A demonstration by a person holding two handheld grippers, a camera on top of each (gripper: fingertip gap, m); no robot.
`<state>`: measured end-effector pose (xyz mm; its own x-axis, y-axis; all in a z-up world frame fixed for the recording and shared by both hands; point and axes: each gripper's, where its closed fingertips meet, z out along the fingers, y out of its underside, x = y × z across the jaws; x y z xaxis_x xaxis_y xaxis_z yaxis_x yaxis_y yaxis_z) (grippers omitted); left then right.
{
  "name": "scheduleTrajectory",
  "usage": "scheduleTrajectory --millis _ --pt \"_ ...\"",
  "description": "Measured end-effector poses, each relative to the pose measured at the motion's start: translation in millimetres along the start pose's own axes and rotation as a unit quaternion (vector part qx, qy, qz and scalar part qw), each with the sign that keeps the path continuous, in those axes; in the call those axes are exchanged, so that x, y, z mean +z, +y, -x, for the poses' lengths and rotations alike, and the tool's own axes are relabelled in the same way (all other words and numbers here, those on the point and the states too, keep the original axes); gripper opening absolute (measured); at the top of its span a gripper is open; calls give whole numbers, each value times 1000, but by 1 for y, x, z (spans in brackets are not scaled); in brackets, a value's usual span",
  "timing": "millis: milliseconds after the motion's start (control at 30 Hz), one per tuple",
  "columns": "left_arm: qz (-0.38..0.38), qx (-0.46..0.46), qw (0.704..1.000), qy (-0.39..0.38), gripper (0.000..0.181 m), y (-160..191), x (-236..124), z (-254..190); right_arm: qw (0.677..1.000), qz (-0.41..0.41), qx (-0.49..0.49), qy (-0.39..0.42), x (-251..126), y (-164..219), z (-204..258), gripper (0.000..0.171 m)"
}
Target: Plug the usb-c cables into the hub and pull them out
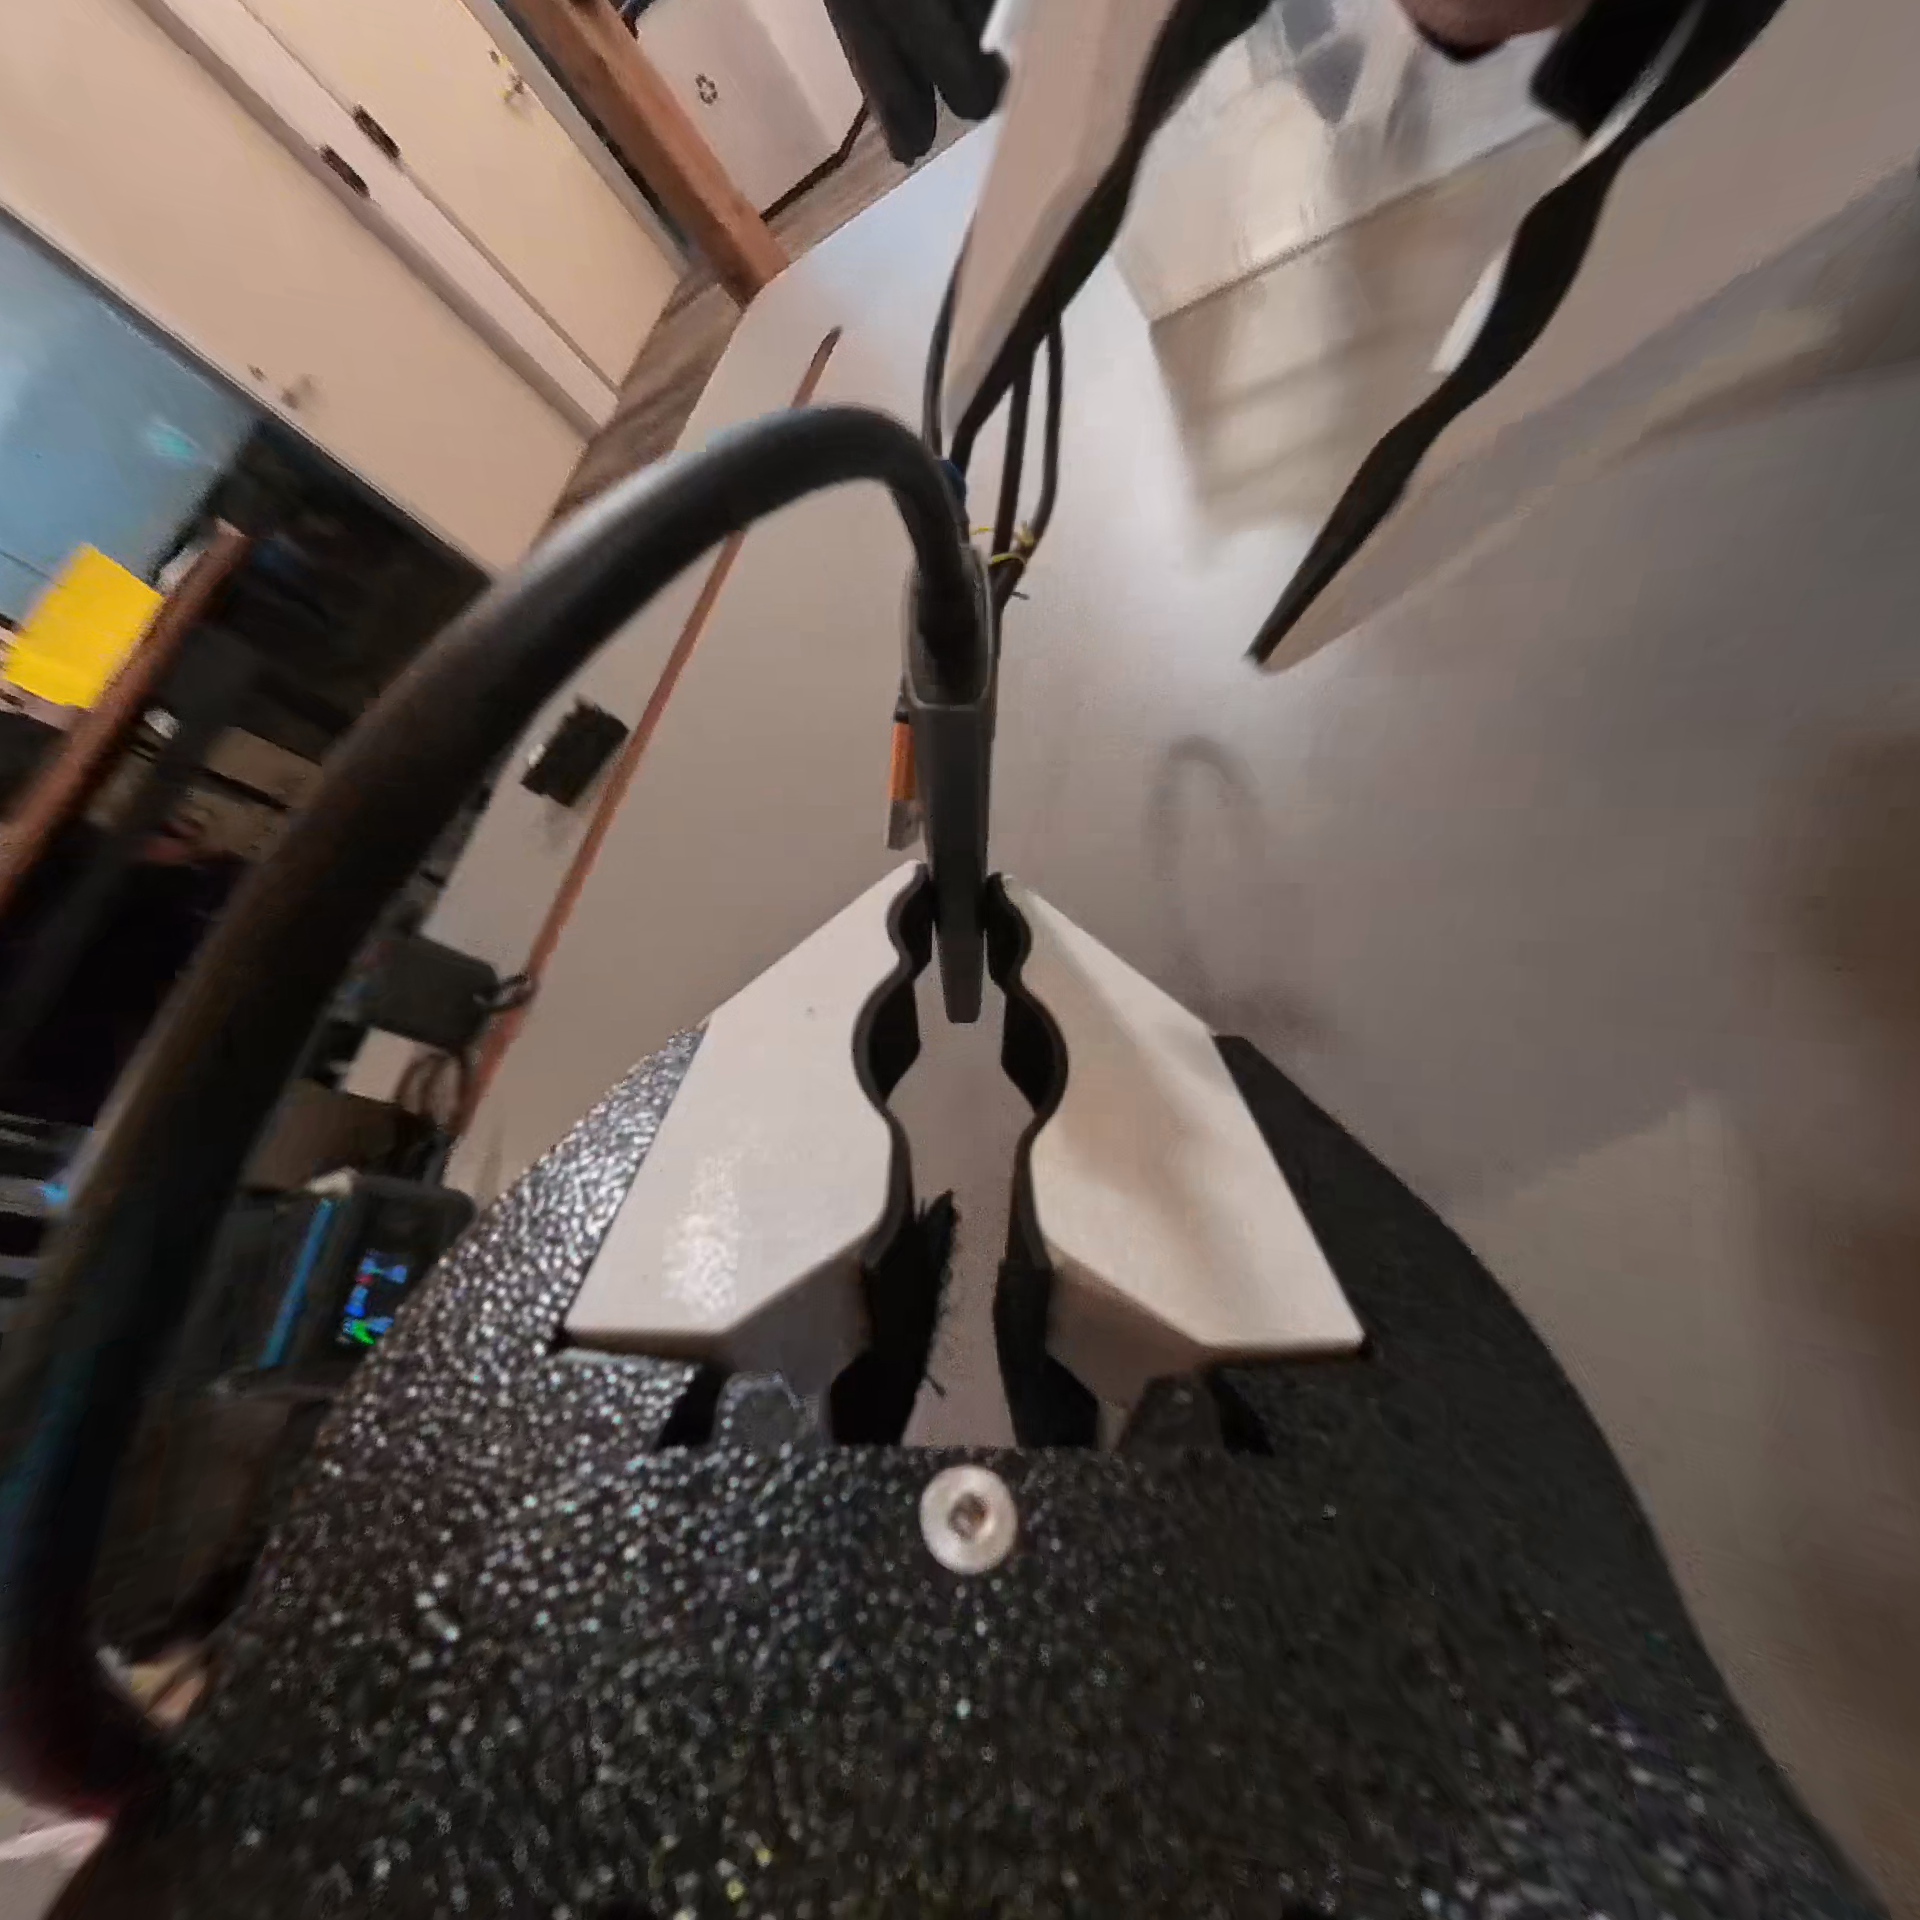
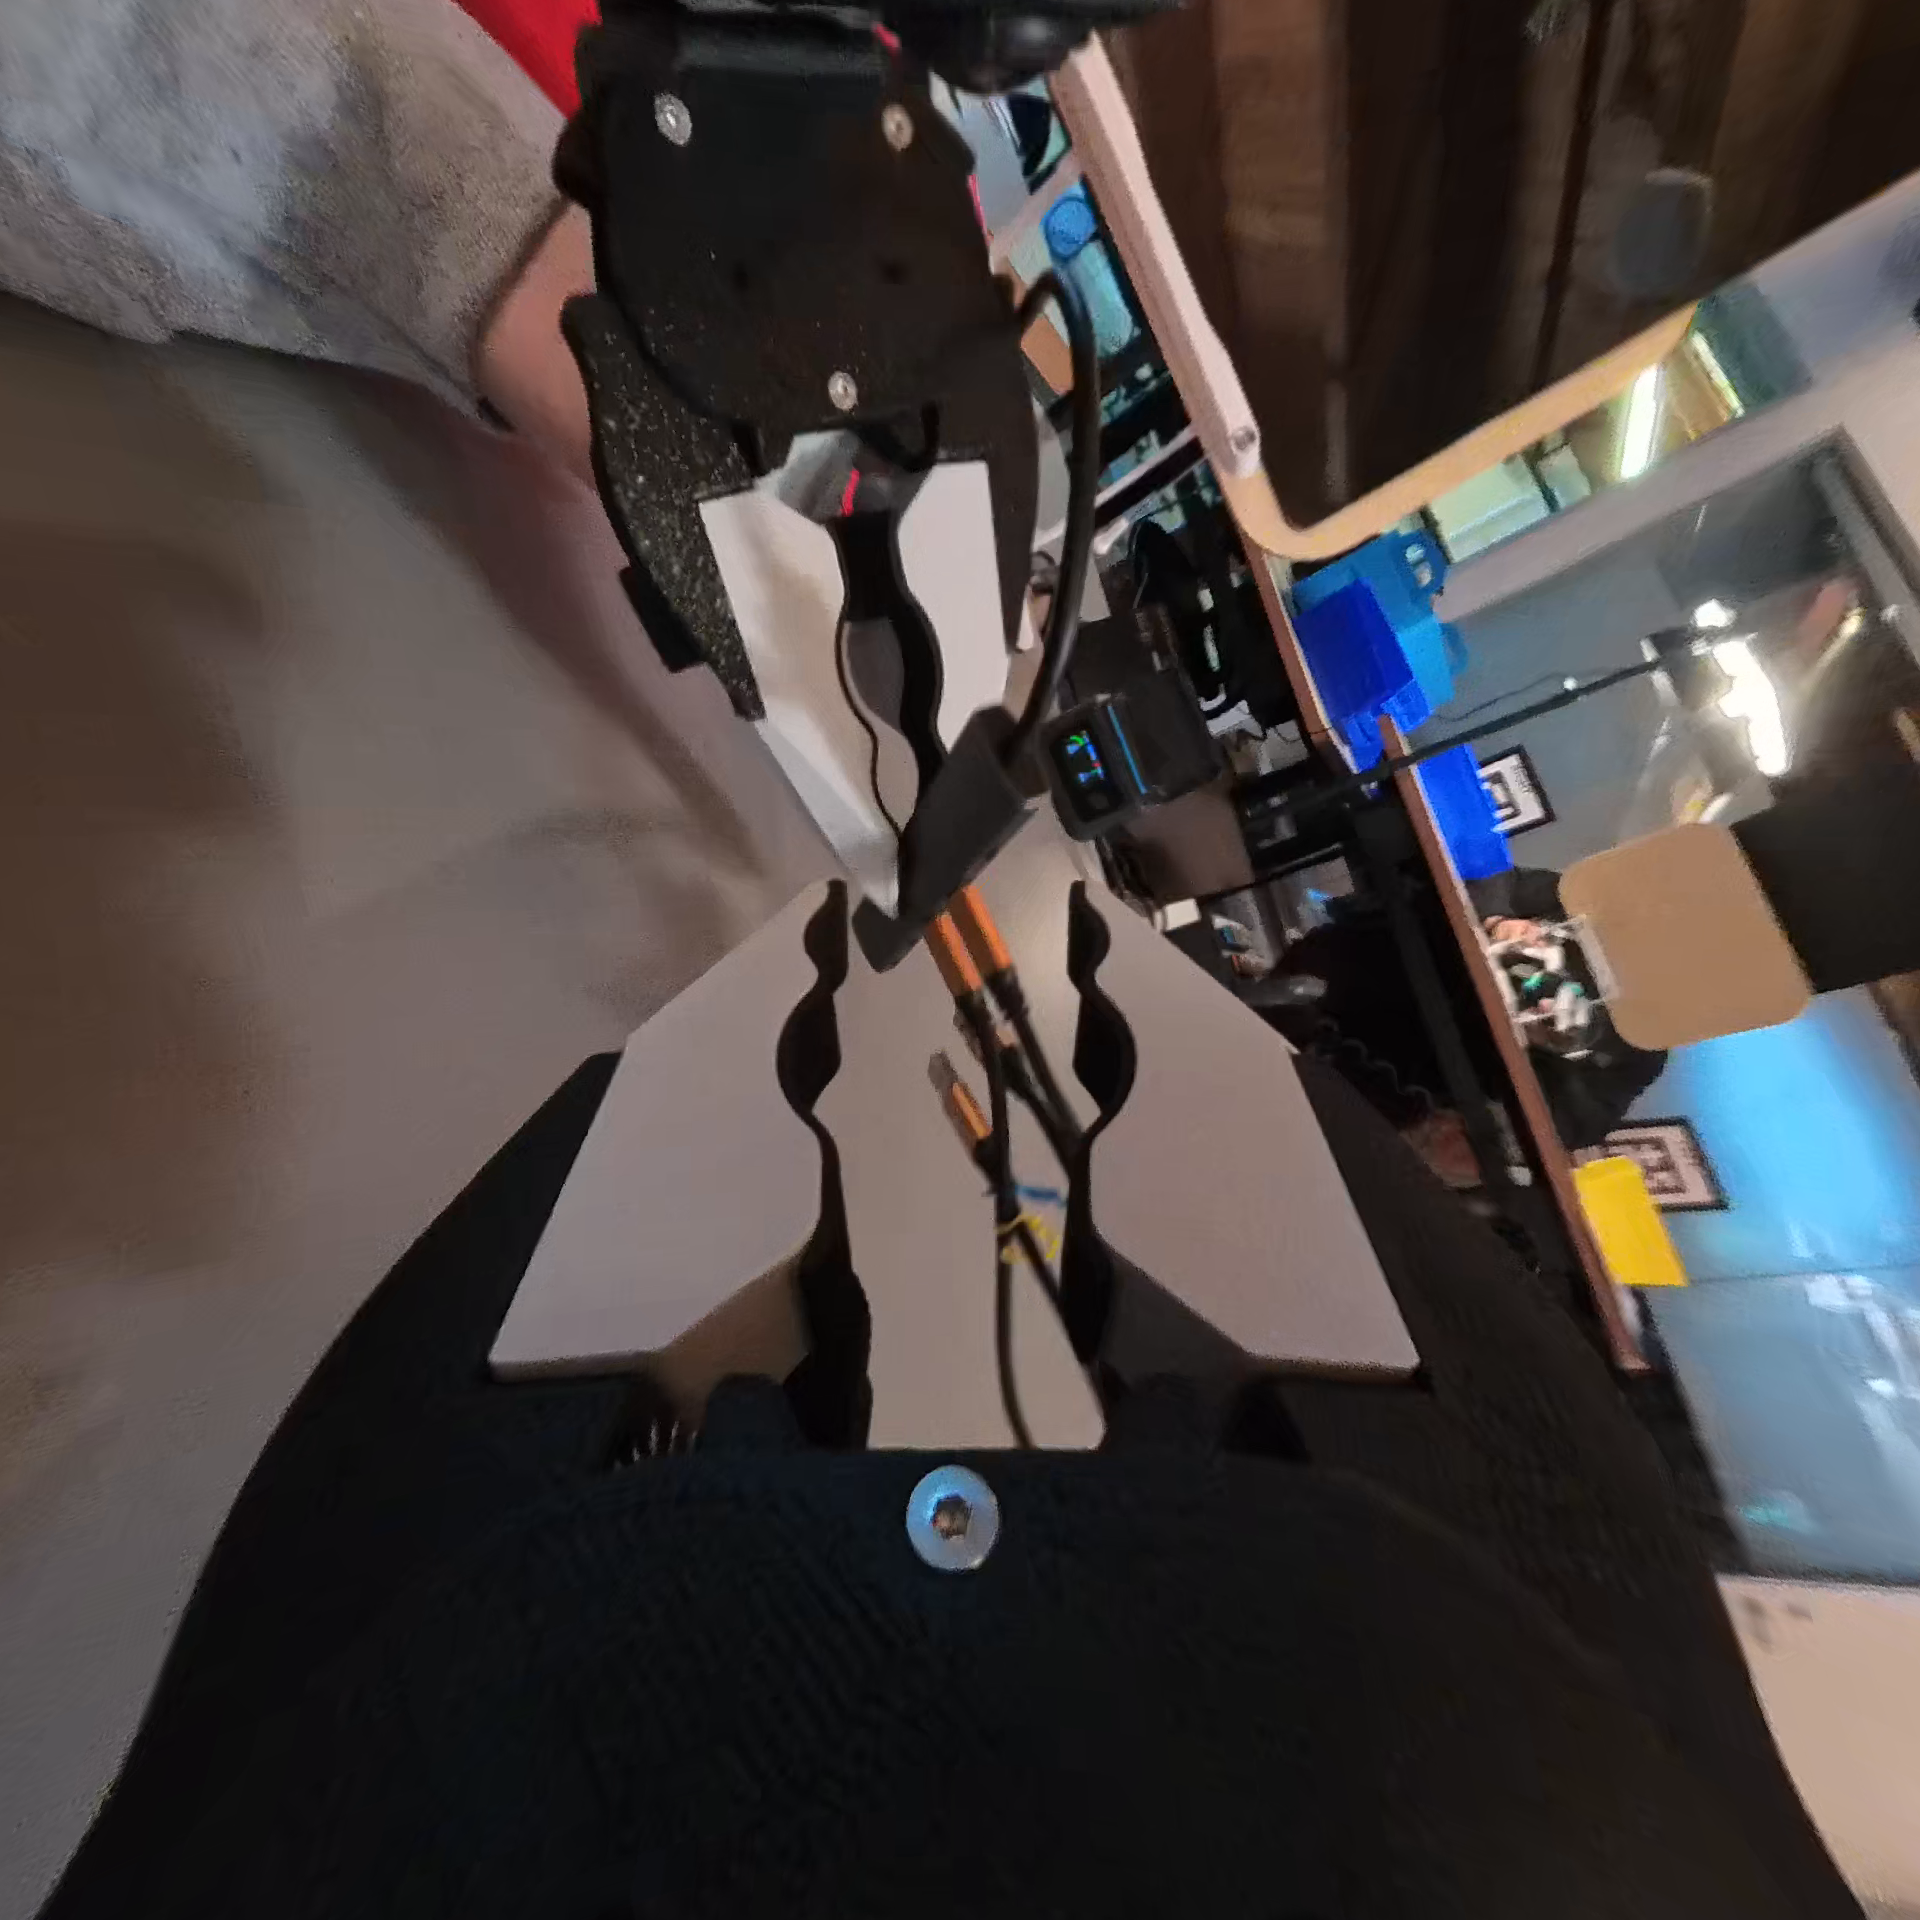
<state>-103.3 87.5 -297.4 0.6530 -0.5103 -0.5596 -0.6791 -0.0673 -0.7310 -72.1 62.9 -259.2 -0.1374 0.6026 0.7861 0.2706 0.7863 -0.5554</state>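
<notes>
Hub (image 1: 954,831) pinched in left claw (image 1: 961,894); right claw (image 2: 951,904) spread, no readable markings.

White tabletop (image 1: 1455,935), bare across its far side. Beyond its edge: cream cabinet doors (image 1: 343,208), a yellow block (image 1: 78,623), and a small dark device with a lit colour screen (image 2: 1086,774). Blue plastic parts (image 2: 1371,634) and a yellow block (image 2: 1626,1221) sit along a wood-edged shelf (image 2: 1475,904).
</notes>
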Motion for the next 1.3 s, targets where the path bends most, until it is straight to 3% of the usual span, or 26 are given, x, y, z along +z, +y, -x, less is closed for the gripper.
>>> scheduleTrajectory --millis 167,267,333,467,567,733,867,967,1167,1300 --pt "7 74 997 9 8 -8 5 -18 998 22 -54 6 10 1 11 32" --pt "21 97 995 5 8 -4 8 -21 999 26 -45 -7 12 4 14 15" --pt "17 77 997 4 9 -5 11 -21 999 21 -30 -19 12 5 16 11" --pt "-34 -50 997 47 39 -15 9 -20 1000 12 -20 9 7 3 1 8" --pt "-76 -69 995 10 43 -18 2 -5 996 8 10 86 -18 -4 -42 8" --pt "-88 -83 992 -35 43 -11 -2 11 981 17 74 180 -104 -15 -119 8" --pt "-83 -166 982 -33 40 -3 -1 22 947 242 54 203 -179 66 -167 8" --pt "-103 -206 972 -32 39 -3 -5 29 927 339 55 148 -211 134 -180 8" --pt "-110 -213 970 -41 37 -4 -9 34 893 431 94 -91 -211 223 -131 8" --pt "-107 -206 972 -40 36 -4 -8 33 855 460 156 -182 -200 264 -91 8"
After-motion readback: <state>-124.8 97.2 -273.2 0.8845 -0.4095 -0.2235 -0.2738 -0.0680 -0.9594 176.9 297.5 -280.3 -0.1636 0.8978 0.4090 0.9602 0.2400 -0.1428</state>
